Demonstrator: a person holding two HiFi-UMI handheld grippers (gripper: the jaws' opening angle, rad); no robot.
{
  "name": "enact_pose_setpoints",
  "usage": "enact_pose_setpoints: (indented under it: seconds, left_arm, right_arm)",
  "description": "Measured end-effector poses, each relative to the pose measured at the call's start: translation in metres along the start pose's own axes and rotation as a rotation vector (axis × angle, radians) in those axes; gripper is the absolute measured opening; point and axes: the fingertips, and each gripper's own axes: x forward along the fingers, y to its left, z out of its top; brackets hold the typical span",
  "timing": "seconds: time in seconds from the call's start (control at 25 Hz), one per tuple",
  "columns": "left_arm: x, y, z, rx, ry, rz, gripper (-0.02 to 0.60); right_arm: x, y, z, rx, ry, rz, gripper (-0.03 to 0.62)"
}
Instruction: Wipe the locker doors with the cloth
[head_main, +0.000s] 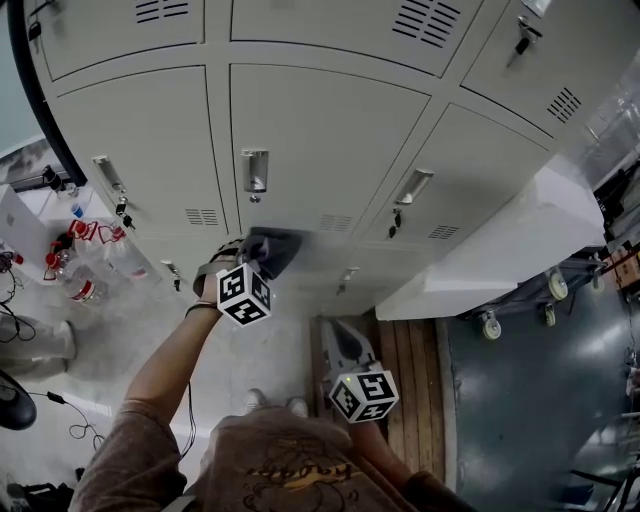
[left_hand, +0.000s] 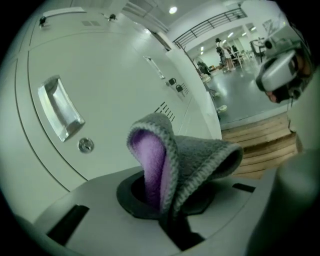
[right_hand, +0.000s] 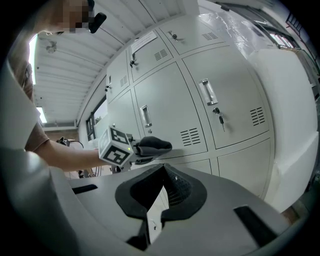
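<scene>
Noted clamped in left tool (left_hand: 167, 207): folded cloth (left_hand: 200, 155), presented close to locker door (head_main: 310, 150) below handle (head_main: 254, 170) (presumably for wiping). Found right tool (right_hand: 160, 190) closed, empty, held back, clear of work.

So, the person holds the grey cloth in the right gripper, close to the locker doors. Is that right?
Not quite: the grey cloth is pinched in the jaws of the left gripper, as the left gripper view shows. The right gripper holds nothing. The cloth is indeed close to the locker doors.
</scene>
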Motion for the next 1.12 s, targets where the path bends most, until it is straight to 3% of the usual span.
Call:
enact_pose_setpoints:
  seconds: [0.32,0.76,1.12]
  left_arm:
    - [-0.050,0.045,0.100,0.052,-0.139,0.074,0.038]
    - [-0.144,0.142,0.214,0.156,-0.324,0.338,0.038]
    - [-0.191,0.209,0.264,0.249,-0.345,0.531,0.039]
  right_arm:
    - [-0.006,0.008,0.003,-0.006,-0.020,0.020,-0.002]
    - [-0.018,0.019,0.007,-0.010,-0.045,0.043,-0.002]
    - [-0.024,0.023,0.009,-0.015,-0.056,0.051,-0.002]
